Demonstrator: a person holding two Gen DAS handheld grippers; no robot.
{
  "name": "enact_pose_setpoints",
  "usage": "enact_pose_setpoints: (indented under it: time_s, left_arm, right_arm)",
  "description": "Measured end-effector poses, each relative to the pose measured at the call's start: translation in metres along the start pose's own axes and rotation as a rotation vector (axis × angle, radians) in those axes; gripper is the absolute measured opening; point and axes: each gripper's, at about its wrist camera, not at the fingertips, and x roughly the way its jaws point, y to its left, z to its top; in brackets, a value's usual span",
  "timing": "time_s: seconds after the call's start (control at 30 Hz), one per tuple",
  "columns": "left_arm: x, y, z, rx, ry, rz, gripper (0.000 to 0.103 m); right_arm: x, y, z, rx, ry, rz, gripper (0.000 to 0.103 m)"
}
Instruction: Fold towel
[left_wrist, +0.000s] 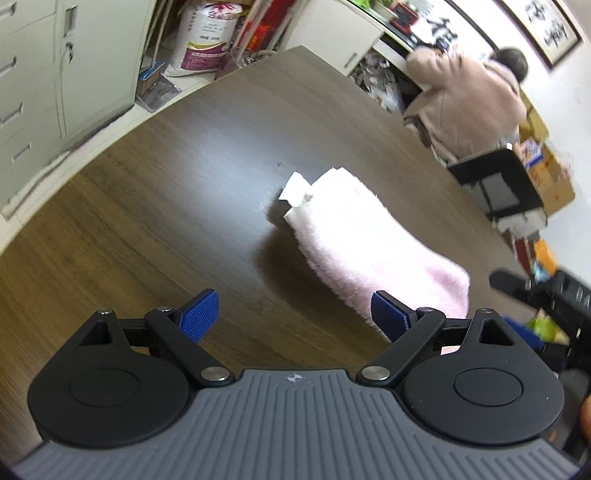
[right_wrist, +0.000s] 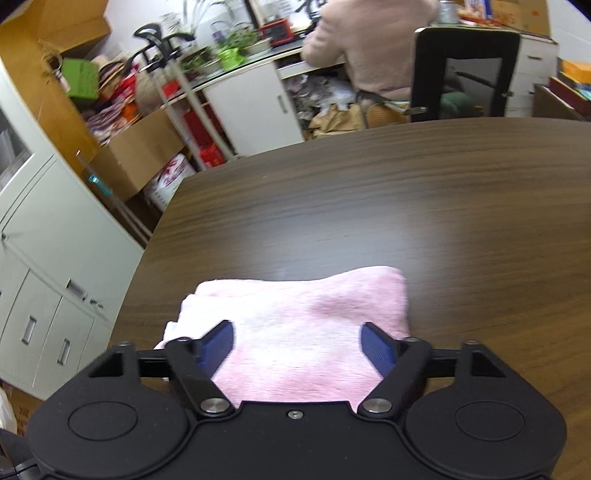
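Note:
A pink towel (left_wrist: 369, 236) lies folded into a thick oblong on the dark wooden table (left_wrist: 166, 221), with a white tag (left_wrist: 295, 188) sticking out at its far end. My left gripper (left_wrist: 295, 314) is open, its blue pads spread wide over bare table; the towel's near corner lies just beyond its right pad. In the right wrist view the same towel (right_wrist: 303, 306) lies flat under my right gripper (right_wrist: 297, 347). That gripper is open too, its pads apart above the cloth and gripping nothing. A black part at the left view's right edge looks like the other gripper's body.
A person in a pink jacket (right_wrist: 369, 44) sits at a counter beyond the table, back turned, beside a black chair (right_wrist: 465, 74). White cabinets (right_wrist: 44, 277) and cardboard boxes (right_wrist: 140, 155) line the left side. Bare table (right_wrist: 443, 203) stretches beyond the towel.

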Motion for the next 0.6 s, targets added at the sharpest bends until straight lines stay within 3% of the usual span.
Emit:
enact_pose_setpoints:
  time_s: [0.2,0.33,0.53,0.6]
  left_arm:
    - [0.007,-0.011,-0.007,-0.020,-0.027,-0.016,0.091]
    - [0.011,-0.022,-0.007,0.031,-0.043,0.002,0.091]
    - [0.020,-0.048,-0.008,0.225,-0.053,0.026,0.092]
    - [0.021,-0.055,-0.009,0.287,-0.058,0.037,0.098]
  right_arm:
    - [-0.010,-0.022,0.002,0.035,-0.027,-0.028,0.080]
    - [-0.018,-0.044,0.002,0.077,-0.044,-0.065,0.080]
    - [-0.024,-0.083,0.000,0.156,-0.063,-0.118,0.081]
    - [-0.026,-0.096,-0.003,0.181,-0.066,-0.138,0.081]
